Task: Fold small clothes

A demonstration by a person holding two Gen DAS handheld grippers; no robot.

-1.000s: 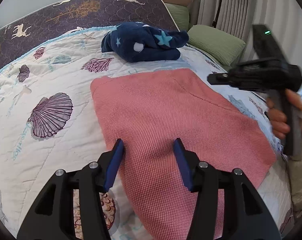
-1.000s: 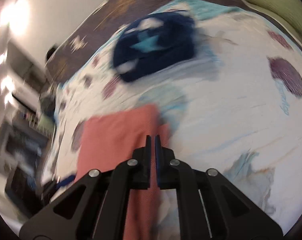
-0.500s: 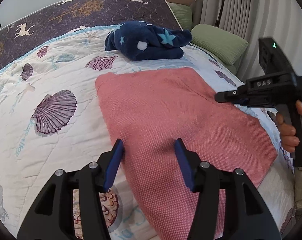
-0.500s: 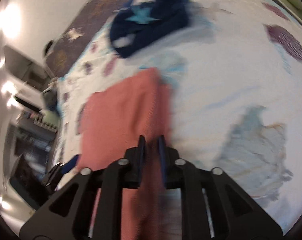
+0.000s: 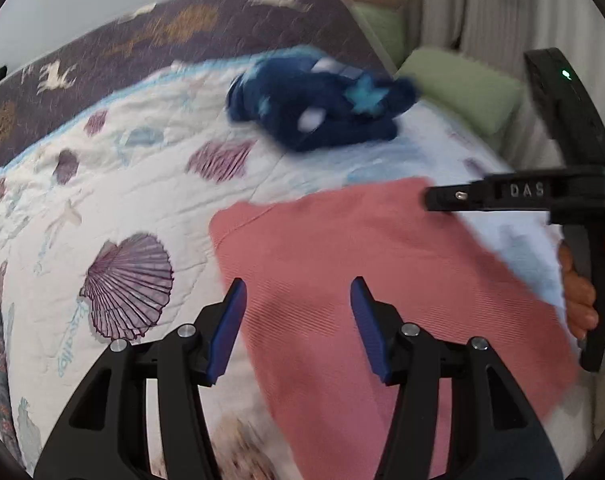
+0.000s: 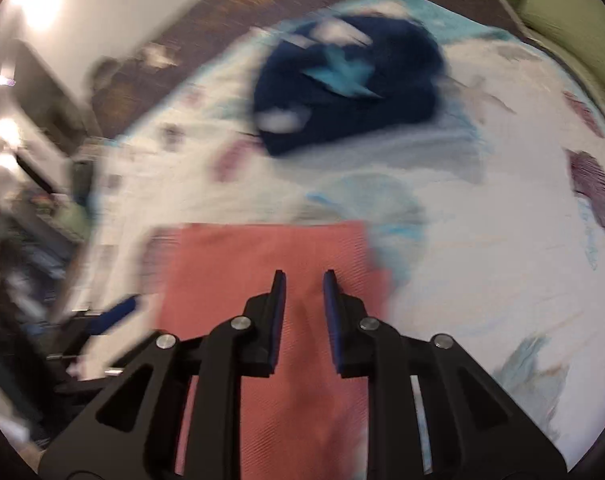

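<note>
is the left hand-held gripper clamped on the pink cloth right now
No, the left hand-held gripper stands wide open, its blue fingers apart above the flat pink knitted cloth with nothing pinched between them.

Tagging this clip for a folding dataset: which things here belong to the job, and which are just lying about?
Part of the job:
pink cloth, spread flat
left tool, open
right tool, open
navy star garment, bundled

Just lying about:
seashell quilt
green pillow
curtain

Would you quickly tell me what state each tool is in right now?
Left tool: open, empty, over the pink cloth.
Right tool: open, narrow gap, holding nothing.
</note>
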